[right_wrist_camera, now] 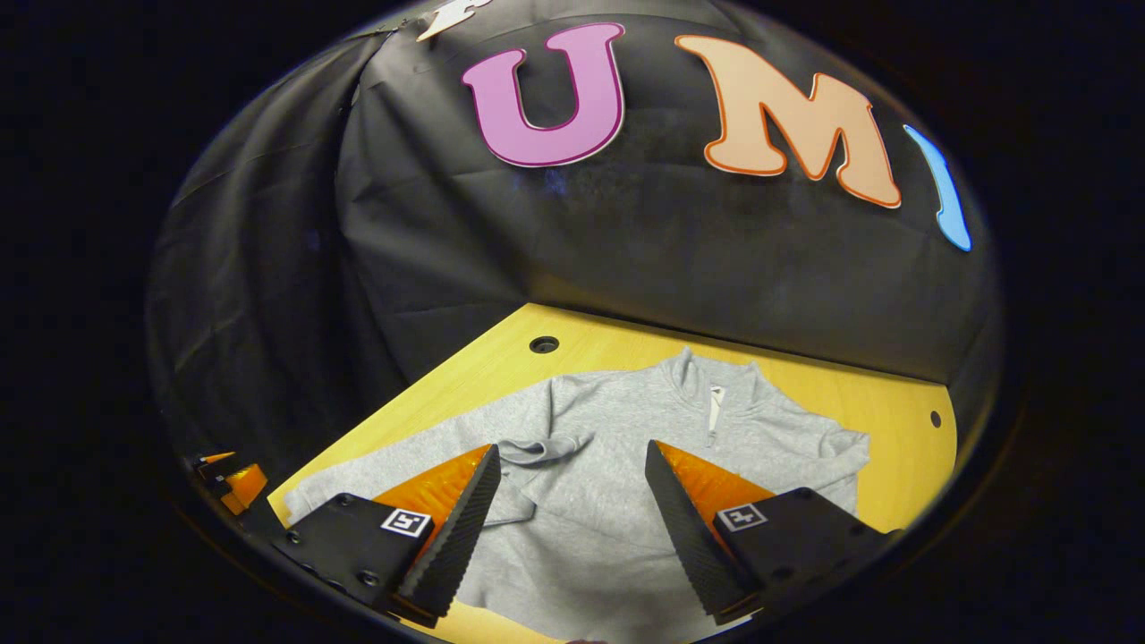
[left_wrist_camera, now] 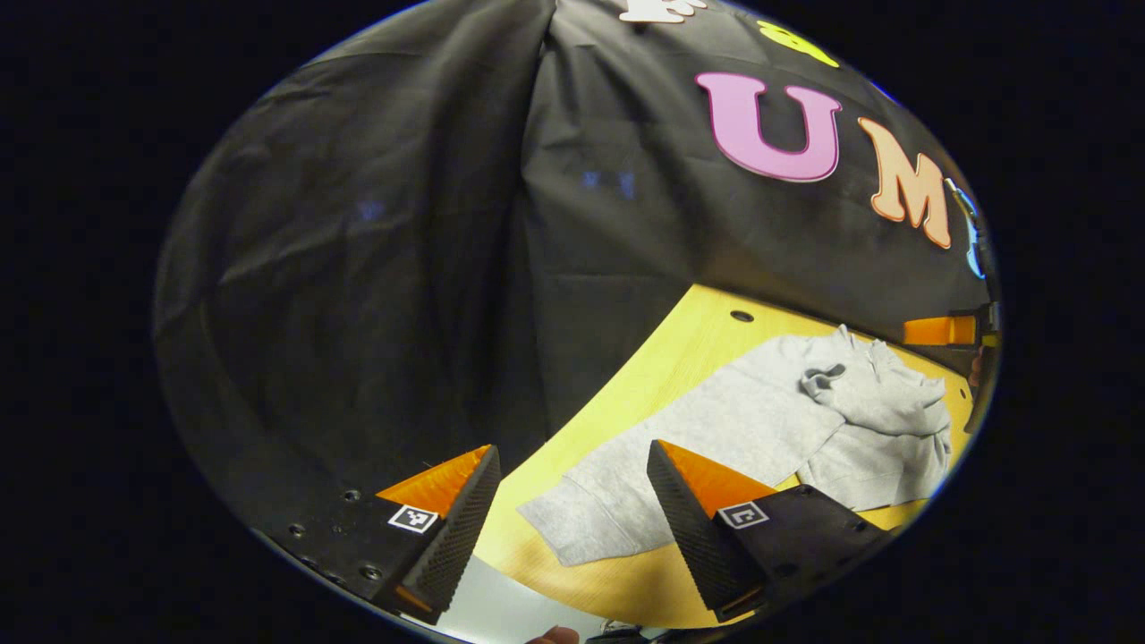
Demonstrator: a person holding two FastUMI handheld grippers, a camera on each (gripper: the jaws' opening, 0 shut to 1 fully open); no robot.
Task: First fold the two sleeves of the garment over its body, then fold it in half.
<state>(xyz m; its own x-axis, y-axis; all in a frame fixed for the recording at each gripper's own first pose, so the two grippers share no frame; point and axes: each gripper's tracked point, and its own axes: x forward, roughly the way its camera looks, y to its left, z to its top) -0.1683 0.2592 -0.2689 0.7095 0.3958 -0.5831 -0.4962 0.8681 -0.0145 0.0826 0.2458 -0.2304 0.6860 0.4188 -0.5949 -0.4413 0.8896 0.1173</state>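
- The grey quarter-zip sweatshirt [right_wrist_camera: 626, 465] lies spread on the yellow wooden table [right_wrist_camera: 805, 376], collar toward the back wall, its front up.
- In the right gripper view, one sleeve [right_wrist_camera: 537, 447] already looks bunched or partly laid across the chest, its cuff crumpled near the middle; the other sleeve [left_wrist_camera: 590, 519] stretches straight out along the table in the left gripper view.
- So I'd judge the sleeve-folding step is in hand, not the halving.
- The left tool [left_wrist_camera: 572, 528] hangs above that outstretched sleeve's cuff end with its jaws wide apart, holding nothing.
- The right tool [right_wrist_camera: 572, 528] hovers over the sweatshirt's body, jaws equally wide apart, also empty.
- Next move, as I read it: lower the left tool onto the cuff, pinch it, and carry it over the chest without dragging the body.
- The table has small round holes [right_wrist_camera: 543, 344] near its back edge; black cloth drapes behind and to the side.
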